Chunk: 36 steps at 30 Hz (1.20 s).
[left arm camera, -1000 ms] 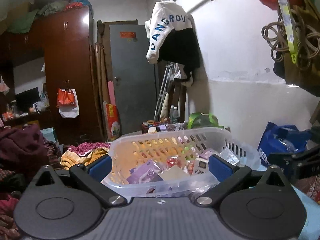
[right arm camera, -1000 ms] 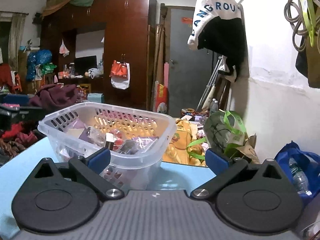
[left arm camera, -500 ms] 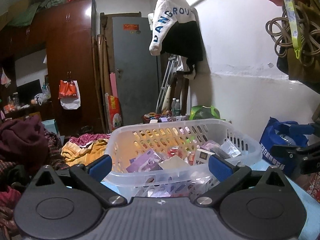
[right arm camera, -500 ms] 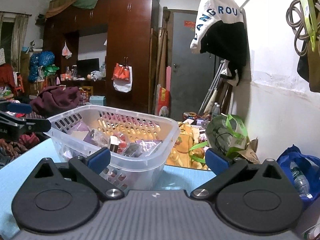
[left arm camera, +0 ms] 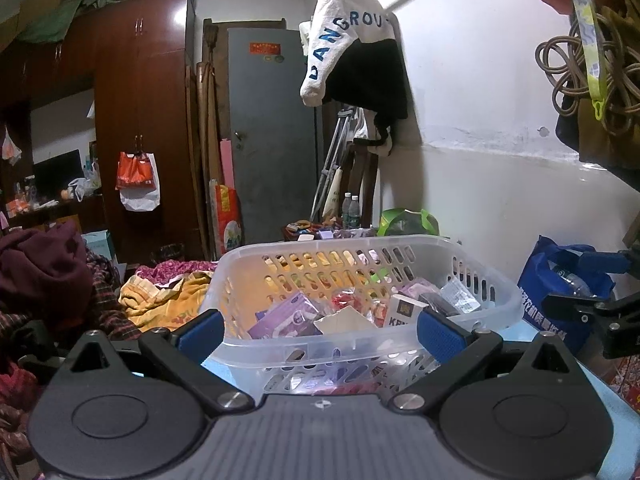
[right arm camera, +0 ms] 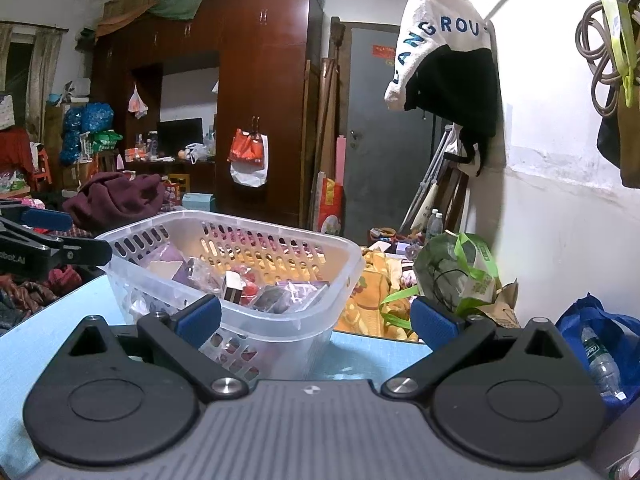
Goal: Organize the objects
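Observation:
A clear plastic basket (left arm camera: 496,280) full of small packets and boxes stands on a light blue table (right arm camera: 52,320). It also shows in the right wrist view (right arm camera: 340,256). My left gripper (left arm camera: 320,330) is open and empty, its blue pads just in front of the basket's near wall. My right gripper (right arm camera: 316,320) is open and empty, facing the basket's near right corner. A purple packet (left arm camera: 288,316) and a white box (left arm camera: 404,312) lie in the basket. Each gripper appears at the edge of the other's view.
A white wall (left arm camera: 500,160) runs along the right with hanging clothes and coiled rope. A blue bag (right arm camera: 600,344) and a green bag (right arm camera: 460,272) sit to the right. Heaped clothes (left arm camera: 44,272) lie left. A wardrobe (right arm camera: 260,100) and grey door stand behind.
Both wrist views have shifted a little; the basket sits slightly lower and farther in the left view. Both grippers stay open and empty.

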Available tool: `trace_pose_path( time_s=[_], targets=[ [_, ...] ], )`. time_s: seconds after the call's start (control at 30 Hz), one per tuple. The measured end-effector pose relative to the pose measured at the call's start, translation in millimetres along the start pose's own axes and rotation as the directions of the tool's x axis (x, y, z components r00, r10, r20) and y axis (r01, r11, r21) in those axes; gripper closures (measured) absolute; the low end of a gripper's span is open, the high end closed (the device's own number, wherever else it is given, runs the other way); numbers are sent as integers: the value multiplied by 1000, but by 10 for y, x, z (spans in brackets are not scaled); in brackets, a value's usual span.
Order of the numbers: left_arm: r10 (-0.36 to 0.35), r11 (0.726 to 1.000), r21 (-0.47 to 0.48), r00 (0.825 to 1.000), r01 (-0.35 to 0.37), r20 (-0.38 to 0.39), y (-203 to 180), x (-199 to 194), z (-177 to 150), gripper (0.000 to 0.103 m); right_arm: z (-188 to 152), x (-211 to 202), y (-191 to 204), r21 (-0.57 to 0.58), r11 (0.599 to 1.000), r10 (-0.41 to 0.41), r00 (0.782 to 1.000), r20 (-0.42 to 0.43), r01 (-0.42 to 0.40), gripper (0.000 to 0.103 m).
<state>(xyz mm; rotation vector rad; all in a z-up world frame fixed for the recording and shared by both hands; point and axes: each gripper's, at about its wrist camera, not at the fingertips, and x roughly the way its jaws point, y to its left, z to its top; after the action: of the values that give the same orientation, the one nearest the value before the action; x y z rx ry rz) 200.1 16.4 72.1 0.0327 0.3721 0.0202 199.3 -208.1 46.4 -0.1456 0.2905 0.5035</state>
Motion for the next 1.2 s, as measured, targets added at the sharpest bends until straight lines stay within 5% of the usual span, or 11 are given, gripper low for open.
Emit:
trace_pose_path(
  time_s=[1.2],
  targets=[
    [-42, 999, -14, 999, 42, -23, -167, 164, 44, 0, -7, -35, -39, 44, 999, -6, 1000, 22, 5, 0]
  ],
)
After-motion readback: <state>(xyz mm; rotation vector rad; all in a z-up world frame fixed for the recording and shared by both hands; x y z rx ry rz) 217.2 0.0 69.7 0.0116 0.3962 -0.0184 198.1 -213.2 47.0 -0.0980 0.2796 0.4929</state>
